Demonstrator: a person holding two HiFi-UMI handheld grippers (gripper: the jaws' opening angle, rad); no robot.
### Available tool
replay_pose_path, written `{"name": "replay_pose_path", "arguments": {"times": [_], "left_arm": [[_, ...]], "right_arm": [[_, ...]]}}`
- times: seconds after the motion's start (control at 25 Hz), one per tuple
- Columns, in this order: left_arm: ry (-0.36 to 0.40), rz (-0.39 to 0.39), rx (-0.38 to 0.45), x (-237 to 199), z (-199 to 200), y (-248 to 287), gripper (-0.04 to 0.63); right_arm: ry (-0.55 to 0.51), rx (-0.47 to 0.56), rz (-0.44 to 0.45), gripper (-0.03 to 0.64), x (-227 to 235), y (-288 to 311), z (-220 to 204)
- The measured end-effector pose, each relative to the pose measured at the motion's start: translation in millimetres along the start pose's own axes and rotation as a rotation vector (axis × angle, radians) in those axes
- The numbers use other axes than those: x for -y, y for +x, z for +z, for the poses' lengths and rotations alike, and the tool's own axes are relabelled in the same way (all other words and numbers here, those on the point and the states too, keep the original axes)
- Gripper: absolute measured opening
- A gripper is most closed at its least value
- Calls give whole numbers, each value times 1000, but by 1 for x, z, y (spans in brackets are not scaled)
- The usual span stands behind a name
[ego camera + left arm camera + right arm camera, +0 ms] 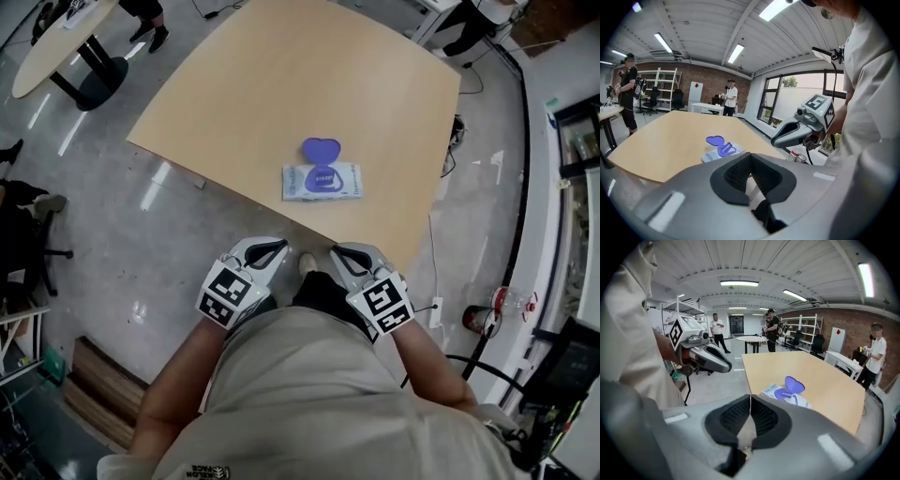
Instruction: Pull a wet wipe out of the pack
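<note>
A flat wet wipe pack [321, 183] lies near the front edge of the tan table [281, 84], its purple lid [321, 149] flipped open toward the far side. Both grippers hang below and short of that edge, close to my body, apart from the pack. My left gripper [279, 247] is shut with nothing in it; my right gripper [336, 251] is shut and empty too. The left gripper view has the pack [723, 152] beyond the closed tips [750, 156] and the right gripper [776, 139] beside it. In the right gripper view the pack [787, 394] lies ahead of the tips [750, 397].
A round table [56, 42] stands at the far left, and a bottle [506, 302] sits on the floor at the right. A wooden pallet [94, 394] lies at the lower left. Several people [771, 329] stand by shelving in the background.
</note>
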State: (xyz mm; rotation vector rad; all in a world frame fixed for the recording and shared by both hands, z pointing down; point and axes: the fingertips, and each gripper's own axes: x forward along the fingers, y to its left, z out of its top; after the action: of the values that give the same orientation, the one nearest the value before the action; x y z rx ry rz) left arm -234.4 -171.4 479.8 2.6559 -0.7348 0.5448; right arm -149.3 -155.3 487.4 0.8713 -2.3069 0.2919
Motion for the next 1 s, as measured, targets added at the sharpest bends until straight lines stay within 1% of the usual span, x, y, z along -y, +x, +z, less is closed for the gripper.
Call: {"name": "replay_pose_path", "arguments": {"times": [0.24, 0.4, 0.56, 0.76, 1.0], "left_arm": [[-36, 37, -75, -38, -13, 45, 5], [-54, 67, -124, -57, -19, 78, 5], [-77, 107, -165, -81, -25, 110, 6], [-103, 150, -235, -102, -45, 144, 5], [-130, 199, -307, -122, -69, 162, 6]], "right_arm": [[-58, -24, -2, 12, 47, 26, -5], [-45, -41, 17, 14, 80, 44, -19], [-77, -78, 21, 18, 115, 63, -33], [-86, -106, 60, 35, 145, 89, -49], [-98, -129, 120, 69, 164, 119, -60]]}}
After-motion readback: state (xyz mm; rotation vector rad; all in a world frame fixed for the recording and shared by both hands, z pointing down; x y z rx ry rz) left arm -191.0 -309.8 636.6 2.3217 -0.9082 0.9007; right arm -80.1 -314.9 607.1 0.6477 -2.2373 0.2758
